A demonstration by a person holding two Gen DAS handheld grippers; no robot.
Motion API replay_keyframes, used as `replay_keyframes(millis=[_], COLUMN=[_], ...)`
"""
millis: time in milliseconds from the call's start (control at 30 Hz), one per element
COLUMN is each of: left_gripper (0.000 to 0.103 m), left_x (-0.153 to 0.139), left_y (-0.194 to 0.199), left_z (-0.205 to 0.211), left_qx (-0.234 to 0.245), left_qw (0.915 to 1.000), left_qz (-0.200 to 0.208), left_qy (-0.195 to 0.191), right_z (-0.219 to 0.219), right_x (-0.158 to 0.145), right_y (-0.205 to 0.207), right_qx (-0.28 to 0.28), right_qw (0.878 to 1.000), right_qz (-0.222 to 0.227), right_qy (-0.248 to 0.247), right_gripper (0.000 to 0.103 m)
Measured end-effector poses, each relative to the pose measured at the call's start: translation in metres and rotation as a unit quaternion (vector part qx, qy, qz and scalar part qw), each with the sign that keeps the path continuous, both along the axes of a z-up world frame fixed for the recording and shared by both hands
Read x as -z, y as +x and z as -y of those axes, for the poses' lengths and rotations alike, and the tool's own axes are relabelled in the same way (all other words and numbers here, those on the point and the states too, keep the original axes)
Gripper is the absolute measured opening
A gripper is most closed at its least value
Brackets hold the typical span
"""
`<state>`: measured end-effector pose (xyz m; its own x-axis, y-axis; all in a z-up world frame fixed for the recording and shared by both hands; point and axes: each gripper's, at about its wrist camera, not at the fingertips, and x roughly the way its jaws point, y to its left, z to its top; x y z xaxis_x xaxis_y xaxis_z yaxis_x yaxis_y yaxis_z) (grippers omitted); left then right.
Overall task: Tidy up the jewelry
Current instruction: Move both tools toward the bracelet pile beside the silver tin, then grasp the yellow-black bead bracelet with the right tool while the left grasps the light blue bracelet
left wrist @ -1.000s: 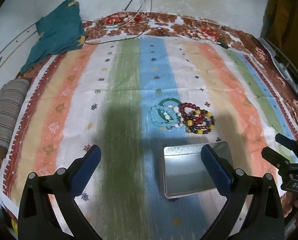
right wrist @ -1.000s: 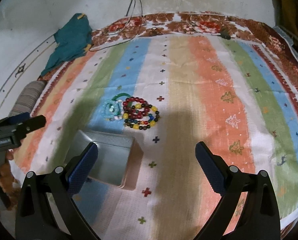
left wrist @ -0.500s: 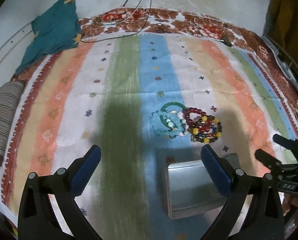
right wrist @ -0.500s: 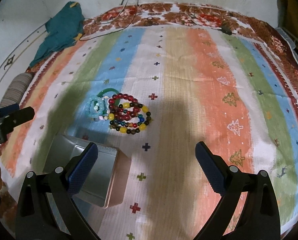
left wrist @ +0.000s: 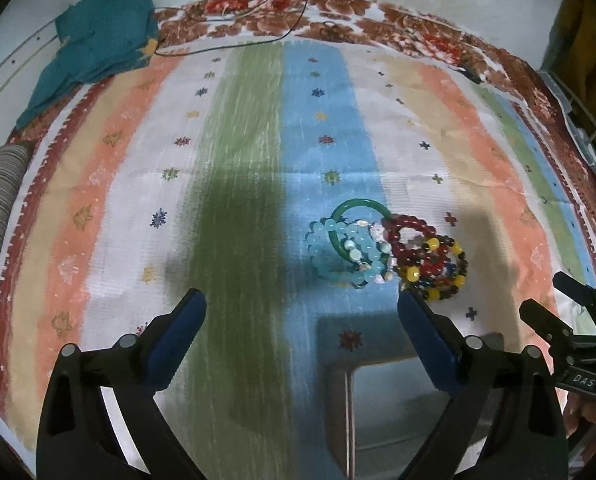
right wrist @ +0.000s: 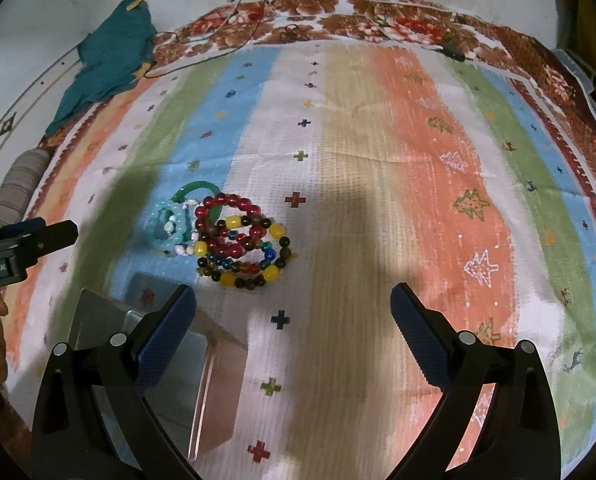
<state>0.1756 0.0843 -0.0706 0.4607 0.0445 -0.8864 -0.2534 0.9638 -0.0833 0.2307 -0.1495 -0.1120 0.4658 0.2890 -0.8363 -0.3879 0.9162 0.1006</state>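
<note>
Both our jaws gape empty, left gripper (left wrist: 301, 314) and right gripper (right wrist: 294, 306), below the bracelets (right wrist: 234, 236) at frame centre, beside the tin (right wrist: 98, 320).

On the bedspread (right wrist: 377, 184), the bracelets (right wrist: 234, 236) lie heaped just behind the metal tin (right wrist: 218, 384).

Both wrist views look down-forward, sharing bracelets (left wrist: 381, 252) (right wrist: 226, 236), tin (left wrist: 381, 408) (right wrist: 110, 320).

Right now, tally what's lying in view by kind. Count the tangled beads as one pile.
Green bangle: 1
Bead bracelet pile: 1 (strands too tangled to split)
Metal tin: 1
Teal cloth: 1
Total: 4
</note>
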Motion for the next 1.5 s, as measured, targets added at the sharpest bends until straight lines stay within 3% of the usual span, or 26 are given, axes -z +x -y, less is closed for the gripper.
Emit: replay_keyframes(millis=[433, 533, 1067, 1267, 1500], left_gripper=[0.088, 0.085, 0.066, 0.063, 0.062], left_x=[0.045, 0.05, 0.074, 0.083, 0.089], left_y=[0.038, 0.043, 0.062, 0.066, 0.068], left_z=[-0.012, -0.017, -0.019, -0.021, -0.017], left_qx=[0.006, 0.005, 0.02, 0.021, 0.032], left_qw=[0.9993, 0.999, 0.9975, 0.997, 0.9975], left_qz=[-0.038, -0.042, -0.065, -0.07, -0.062], left_qy=[-0.004, -0.012, -0.02, -0.024, -0.006], right_z=[-0.013, -0.015, -0.027, -0.034, -0.038], right_x=[0.019, 0.024, 0.047, 0.058, 0.067], right_y=[0.028, 0.034, 0.06, 0.069, 0.078], right_qx=[0.007, 0.008, 0.01, 0.008, 0.009], right_qw=[1.0, 0.999, 0.998, 0.997, 0.997], right_qz=[-0.012, -0.018, -0.038, -0.048, -0.046], right_qy=[-0.023, -0.025, -0.039, -0.053, -0.055], right_gripper=[0.098, 0.089, 0.079, 0.068, 0.066])
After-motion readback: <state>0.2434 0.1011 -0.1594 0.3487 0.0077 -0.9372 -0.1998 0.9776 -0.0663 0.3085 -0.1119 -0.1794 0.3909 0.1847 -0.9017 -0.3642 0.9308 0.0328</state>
